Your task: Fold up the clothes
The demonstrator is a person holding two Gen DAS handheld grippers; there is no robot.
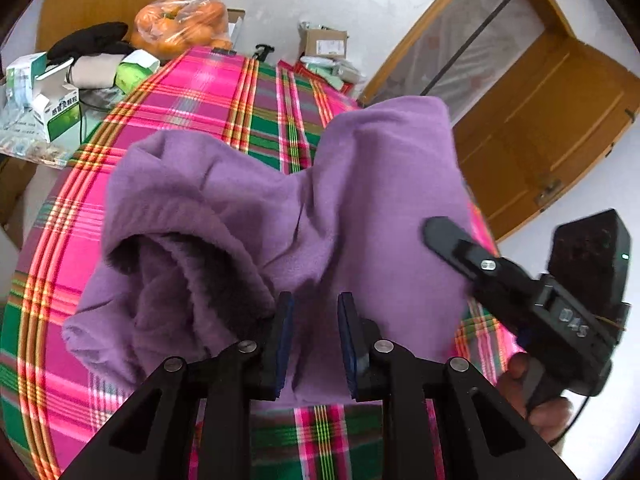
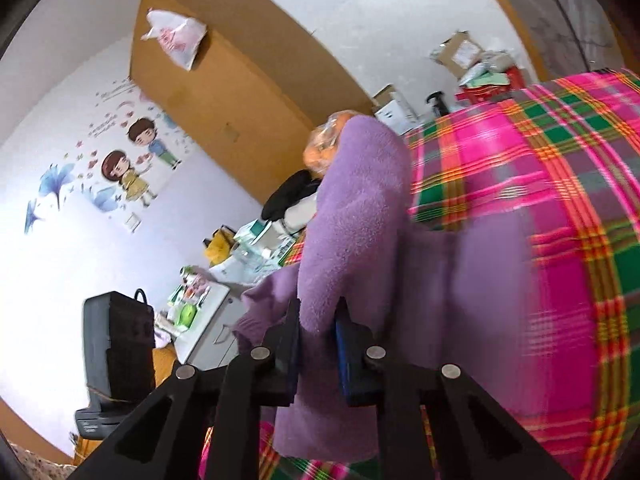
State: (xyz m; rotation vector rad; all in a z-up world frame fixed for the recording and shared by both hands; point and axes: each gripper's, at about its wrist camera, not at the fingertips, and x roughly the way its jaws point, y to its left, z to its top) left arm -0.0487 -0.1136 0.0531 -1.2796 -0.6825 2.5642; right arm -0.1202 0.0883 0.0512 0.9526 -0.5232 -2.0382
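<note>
**Purple fleece garment on a plaid-covered surface, seen from both wrist cameras**

A purple fleece garment [image 1: 280, 208] lies bunched on a plaid cloth [image 1: 192, 92] of pink, green and orange bands that covers the work surface. One open sleeve or cuff end faces the left wrist camera at lower left. The left gripper [image 1: 314, 340] sits over the near edge of the garment with its blue-padded fingers [image 1: 285, 336] spread and a gap between them; whether any fabric is caught cannot be told. The right gripper [image 2: 318, 344] pinches a fold of the garment [image 2: 360, 220], which rises upright between its pads. In the left view the right gripper [image 1: 444, 234] reaches in from the right, a hand [image 1: 532, 396] on its handle.

Beyond the cloth's far edge are a bag of oranges [image 1: 182, 26], a black garment [image 1: 92, 40], small medicine boxes [image 1: 56, 108] and a cardboard box [image 1: 324, 42]. A wooden door [image 1: 552, 120] stands at right. The right view shows a large brown cabinet [image 2: 240, 92] with a plastic bag [image 2: 176, 36] on top, and a white wall bearing cartoon stickers [image 2: 128, 164].
</note>
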